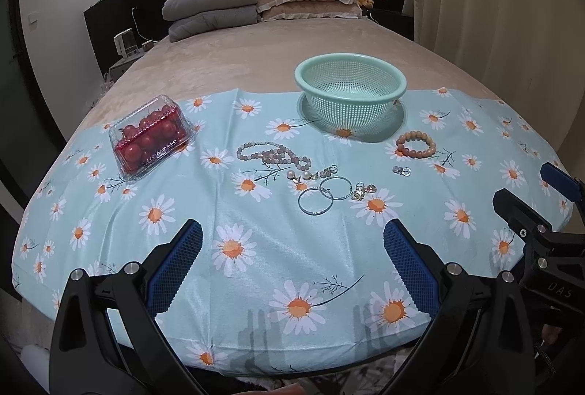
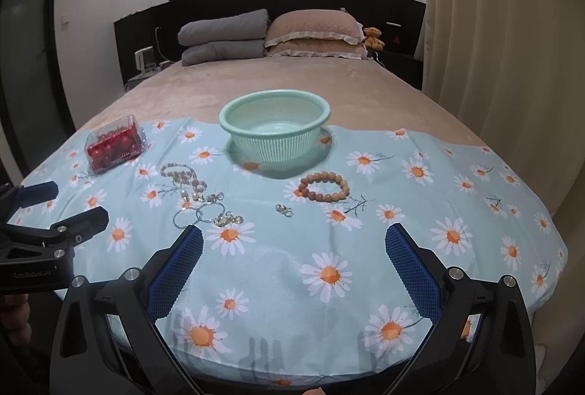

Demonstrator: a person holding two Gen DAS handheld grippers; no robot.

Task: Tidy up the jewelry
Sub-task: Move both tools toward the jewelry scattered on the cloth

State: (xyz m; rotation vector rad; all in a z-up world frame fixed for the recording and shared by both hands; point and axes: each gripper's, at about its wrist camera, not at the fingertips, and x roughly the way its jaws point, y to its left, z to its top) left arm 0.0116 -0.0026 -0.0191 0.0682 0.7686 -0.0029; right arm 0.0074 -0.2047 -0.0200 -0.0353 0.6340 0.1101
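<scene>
Jewelry lies on a daisy-print cloth (image 1: 256, 270). A pale bead necklace (image 1: 272, 154), pearl earrings (image 1: 303, 175), two silver hoops (image 1: 323, 194), gold charms (image 1: 363, 192), small silver earrings (image 1: 401, 170) and a brown bead bracelet (image 1: 416, 144) lie before a mint green basket (image 1: 350, 88). The right wrist view shows the basket (image 2: 275, 130), bracelet (image 2: 323, 186), hoops (image 2: 197, 214) and small earrings (image 2: 284, 210). My left gripper (image 1: 292, 241) is open and empty above the cloth's front. My right gripper (image 2: 294, 245) is open and empty, to the right of the left one.
A clear box of red cherry tomatoes (image 1: 150, 137) sits at the cloth's left. The cloth covers the foot of a beige bed (image 1: 256, 55) with grey and tan pillows at the head. Curtains (image 2: 512, 29) hang at right.
</scene>
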